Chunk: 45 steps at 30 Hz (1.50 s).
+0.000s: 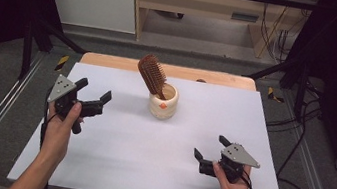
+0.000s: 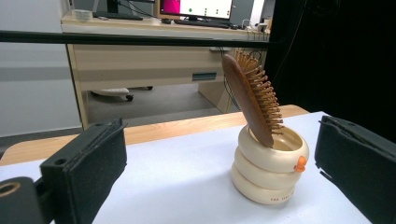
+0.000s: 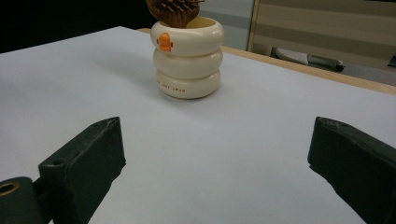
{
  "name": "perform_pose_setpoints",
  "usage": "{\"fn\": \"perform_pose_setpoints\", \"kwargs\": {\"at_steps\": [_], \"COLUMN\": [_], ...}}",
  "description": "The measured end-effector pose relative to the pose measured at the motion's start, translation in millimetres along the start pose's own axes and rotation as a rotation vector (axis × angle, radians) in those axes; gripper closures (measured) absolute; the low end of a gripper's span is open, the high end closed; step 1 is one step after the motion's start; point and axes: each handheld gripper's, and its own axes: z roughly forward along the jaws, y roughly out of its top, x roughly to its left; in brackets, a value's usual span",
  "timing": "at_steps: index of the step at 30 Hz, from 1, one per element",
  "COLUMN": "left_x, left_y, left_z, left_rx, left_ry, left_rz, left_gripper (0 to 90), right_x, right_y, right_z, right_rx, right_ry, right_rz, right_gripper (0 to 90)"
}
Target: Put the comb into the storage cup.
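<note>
While both claws rest apart over the white table (image 1: 114, 142), the left gripper (image 1: 93, 94) holds its jaws spread wide and empty, and so does the right gripper (image 1: 209, 148). Ahead of the left claw, toward its right jaw, stands the cream cup (image 2: 268, 165) with the wooden hairbrush (image 2: 250, 98) leaning inside; the right claw faces that cup from well apart.

Left gripper (image 1: 93, 91): held in the left hand (image 1: 62, 124) with forearm extended, jaws spread wide, gripping nothing. Right gripper (image 1: 210, 149): held in the right hand (image 1: 233, 187), set nearer the person's side, jaws likewise wide apart and empty.
</note>
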Motion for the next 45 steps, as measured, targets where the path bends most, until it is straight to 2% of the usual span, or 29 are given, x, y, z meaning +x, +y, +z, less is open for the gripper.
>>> {"fn": "perform_pose_setpoints", "kwargs": {"at_steps": [11, 17, 23, 31, 34, 41, 45], "left_x": [5.5, 12.6, 18.5, 21.2, 23.1, 25.9, 25.5], "left_y": [-9.0, -16.6, -15.9, -17.4, -18.4, -18.1, -19.4], "left_z": [-18.5, -26.4, -38.4, -52.6, -58.3, -68.3, -72.2], "left_rx": [-0.014, -0.017, -0.022, -0.023, -0.034, -0.038, -0.027], "left_ry": [0.007, 0.016, 0.028, 0.026, 0.029, 0.025, 0.02], "left_rz": [0.021, 0.002, -0.004, 0.02, 0.006, 0.008, 0.026], "left_gripper": [1.9, 1.7, 1.9, 1.6, 1.6, 1.5, 1.3], "right_x": [1.6, 2.6, 2.9, 1.8, 2.1, 1.6, 1.6], "right_y": [0.3, 0.4, 0.6, 0.4, 0.4, 0.6, 0.9], "right_z": [1.1, 2.2, 1.8, 1.8, 1.5, 1.3, 0.5], "right_rx": [-0.002, -0.002, -0.007, -0.011, -0.01, -0.013, -0.016], "right_ry": [0.011, 0.015, 0.019, 0.022, 0.021, 0.022, 0.025], "right_rz": [-0.003, -0.002, 0.006, 0.017, 0.018, 0.016, 0.023], "right_gripper": [4.1, 4.1, 4.1, 4.1, 4.1, 4.1, 4.1]}}
